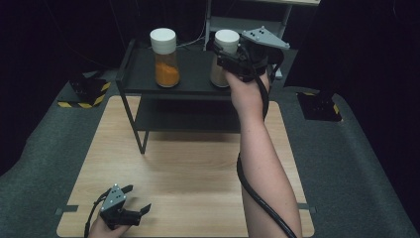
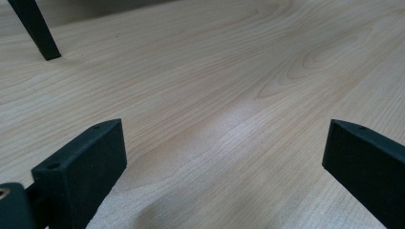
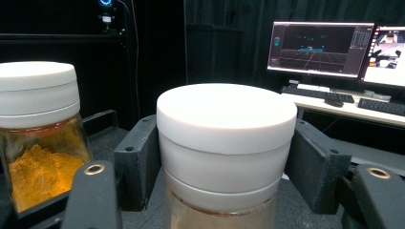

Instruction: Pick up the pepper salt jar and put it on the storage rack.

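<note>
A white-lidded jar (image 1: 227, 40) of brownish powder stands on the top shelf of a black rack (image 1: 173, 90), at its right. My right gripper (image 1: 224, 58) is shut on it, its black jaws pressing both sides just under the lid (image 3: 227, 119). To the left on the same shelf stands a second white-lidded jar with orange powder (image 1: 166, 57), also in the right gripper view (image 3: 40, 129). At the table's near left corner my left gripper (image 1: 138, 198) rests low over the wood; its jaws stand wide apart and open (image 2: 224, 152) with nothing between them.
The rack has a lower shelf (image 1: 188, 116) and thin black legs (image 2: 36, 28) on the wooden tabletop (image 1: 188, 168). Yellow-and-black striped blocks sit on the grey mat at left (image 1: 84, 94) and right (image 1: 319, 104). Monitors (image 3: 320, 47) glow behind the rack.
</note>
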Demonstrator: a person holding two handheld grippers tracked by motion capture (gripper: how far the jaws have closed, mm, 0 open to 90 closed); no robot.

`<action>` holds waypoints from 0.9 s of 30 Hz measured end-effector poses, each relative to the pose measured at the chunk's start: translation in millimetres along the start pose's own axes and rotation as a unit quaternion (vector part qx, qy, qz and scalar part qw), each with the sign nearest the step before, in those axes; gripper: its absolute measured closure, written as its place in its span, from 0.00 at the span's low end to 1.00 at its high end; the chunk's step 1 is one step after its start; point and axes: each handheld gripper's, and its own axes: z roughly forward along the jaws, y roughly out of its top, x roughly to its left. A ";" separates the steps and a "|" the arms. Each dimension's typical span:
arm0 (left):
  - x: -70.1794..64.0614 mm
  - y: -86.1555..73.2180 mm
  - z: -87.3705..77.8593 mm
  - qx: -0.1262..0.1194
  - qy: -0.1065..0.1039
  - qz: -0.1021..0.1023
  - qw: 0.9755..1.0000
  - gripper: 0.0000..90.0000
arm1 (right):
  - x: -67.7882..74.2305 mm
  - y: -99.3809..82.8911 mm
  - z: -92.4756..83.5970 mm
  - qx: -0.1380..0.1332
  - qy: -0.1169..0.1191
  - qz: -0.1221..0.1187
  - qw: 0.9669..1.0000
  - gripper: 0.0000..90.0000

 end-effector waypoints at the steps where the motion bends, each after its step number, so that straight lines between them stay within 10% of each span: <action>1: -0.2 0.0 0.0 0.000 0.000 0.000 1.000 0.02 | -0.4 -0.4 -0.1 -0.001 0.001 0.001 1.000 0.37; 27: 0.6 0.1 0.0 0.001 -0.001 -0.003 1.000 0.02 | 0.4 -3.8 1.9 -0.002 -0.004 0.012 1.000 0.32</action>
